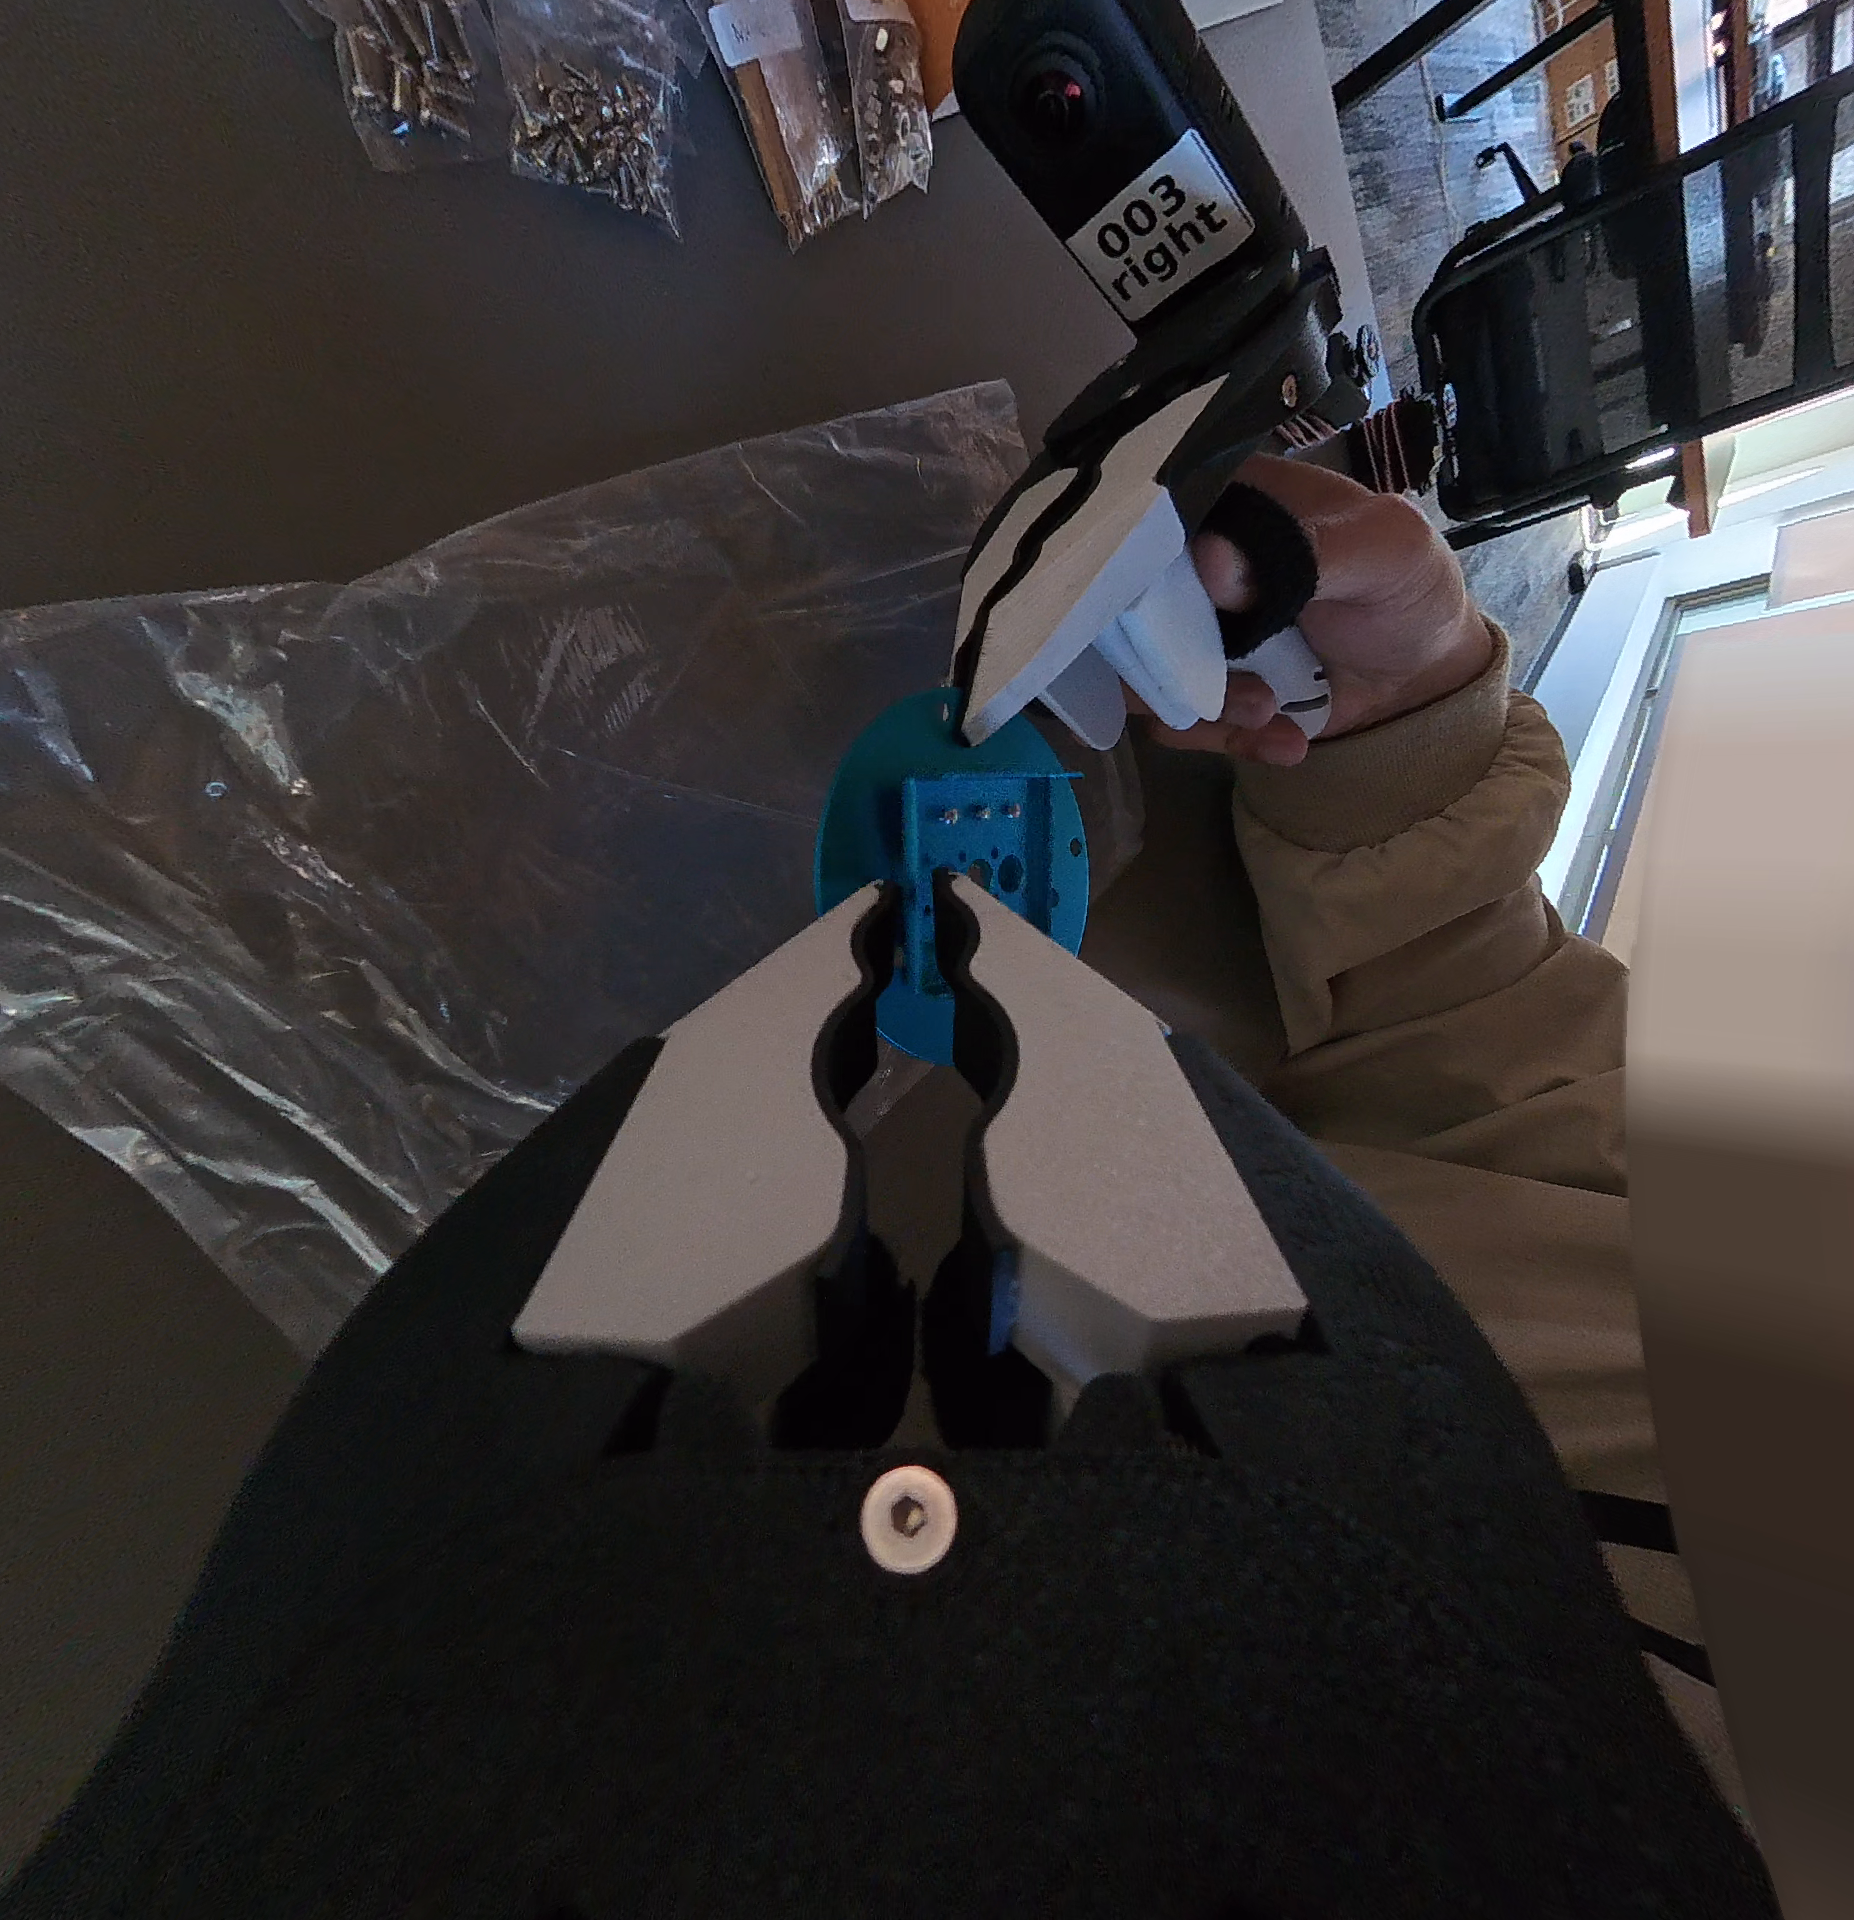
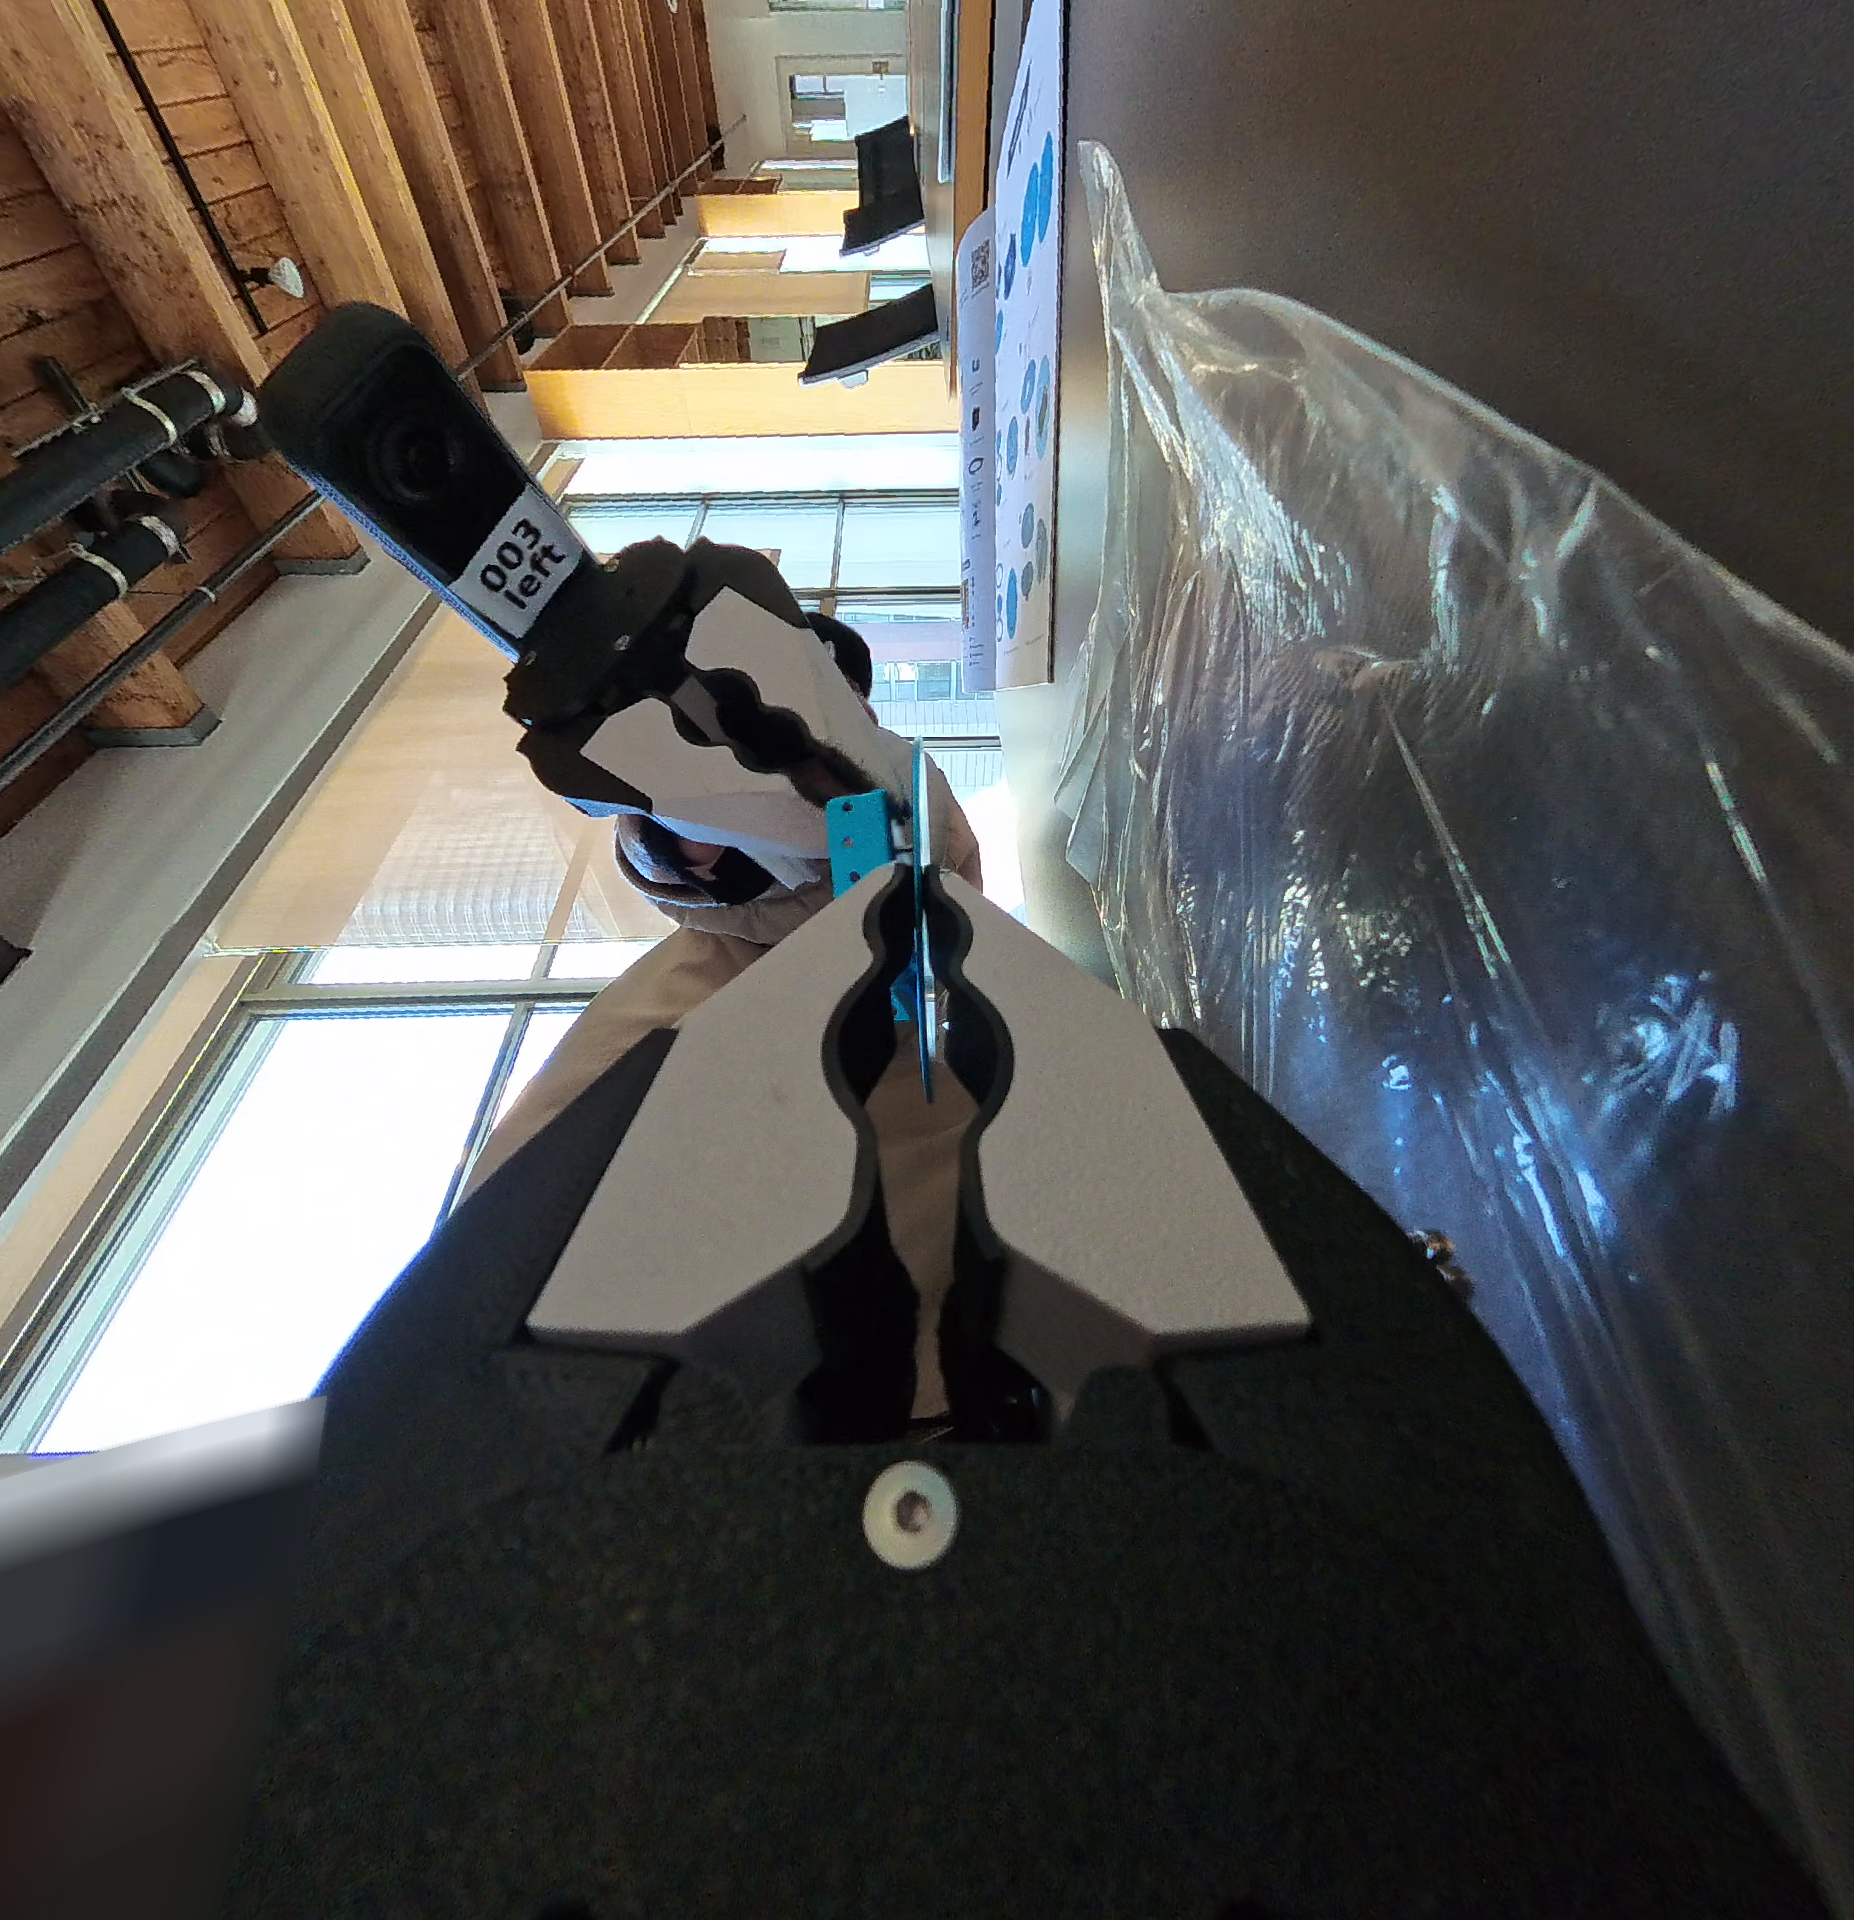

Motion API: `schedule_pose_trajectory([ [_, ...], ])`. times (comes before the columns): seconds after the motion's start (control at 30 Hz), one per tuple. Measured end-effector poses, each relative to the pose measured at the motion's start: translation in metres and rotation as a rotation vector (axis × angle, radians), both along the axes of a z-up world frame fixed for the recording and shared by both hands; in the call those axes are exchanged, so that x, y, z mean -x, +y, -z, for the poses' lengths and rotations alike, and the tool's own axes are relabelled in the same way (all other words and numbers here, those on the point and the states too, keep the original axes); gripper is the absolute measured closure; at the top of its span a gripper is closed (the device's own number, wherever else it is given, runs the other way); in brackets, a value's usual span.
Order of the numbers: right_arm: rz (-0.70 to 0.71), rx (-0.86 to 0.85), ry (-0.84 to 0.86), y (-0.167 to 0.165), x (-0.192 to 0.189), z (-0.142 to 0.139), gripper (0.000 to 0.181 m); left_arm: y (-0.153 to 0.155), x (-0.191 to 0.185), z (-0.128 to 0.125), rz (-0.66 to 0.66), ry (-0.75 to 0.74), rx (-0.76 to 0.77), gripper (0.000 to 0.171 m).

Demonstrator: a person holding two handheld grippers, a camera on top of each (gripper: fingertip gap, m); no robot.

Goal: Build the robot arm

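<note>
My left claw point(image 1: 910, 883) pinches the blue bracket point(image 1: 970, 852) on the disc point(image 1: 850, 831); my right claw point(image 2: 910, 878) clamps the disc's rim, both above the plastic bag point(image 1: 383, 831).

The lower part of the blue disc point(image 1: 1053, 831) is hidden behind the fingertips of the left gripper point(image 1: 918, 883), and where the blue bracket point(image 1: 980, 842) joins it is too small to make out. In the right wrist view the disc point(image 2: 921, 821) shows only edge-on. The clear plastic bag point(image 1: 383, 810) is cut off by the left picture edge. Along the table's far edge, the small bags of hardware point(image 1: 580, 114) are cropped at the top, their contents too small to tell. A blurred patch covers the lower left corner of the right wrist view.
</note>
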State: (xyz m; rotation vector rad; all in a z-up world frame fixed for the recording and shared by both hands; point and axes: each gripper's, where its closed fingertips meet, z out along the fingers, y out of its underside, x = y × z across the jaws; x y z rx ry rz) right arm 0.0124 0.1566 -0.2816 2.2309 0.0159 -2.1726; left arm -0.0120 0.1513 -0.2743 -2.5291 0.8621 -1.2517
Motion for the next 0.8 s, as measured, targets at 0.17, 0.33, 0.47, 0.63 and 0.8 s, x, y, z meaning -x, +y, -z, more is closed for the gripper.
schedule_pose_trajectory([
  [0.17, 0.000, 0.002, -0.001, 0.000, 0.000, 0.001, 0.181, 0.003, 0.001, -0.001, -0.008, 0.000, -0.014, 0.166],
  [0.33, 0.001, 0.003, -0.004, 0.001, 0.000, 0.002, 0.181, 0.006, 0.000, -0.004, -0.006, -0.019, -0.028, 0.165],
  [0.47, 0.000, 0.003, -0.001, 0.000, 0.000, 0.002, 0.181, 0.019, 0.003, -0.011, 0.008, -0.070, -0.102, 0.147],
  [0.63, -0.009, 0.009, 0.001, 0.000, 0.000, 0.003, 0.181, -0.005, 0.006, 0.001, 0.137, -0.184, 0.067, 0.137],
  [0.8, -0.023, 0.018, 0.000, -0.002, 0.000, 0.007, 0.181, -0.004, 0.007, 0.002, 0.106, -0.385, 0.189, 0.137],
])
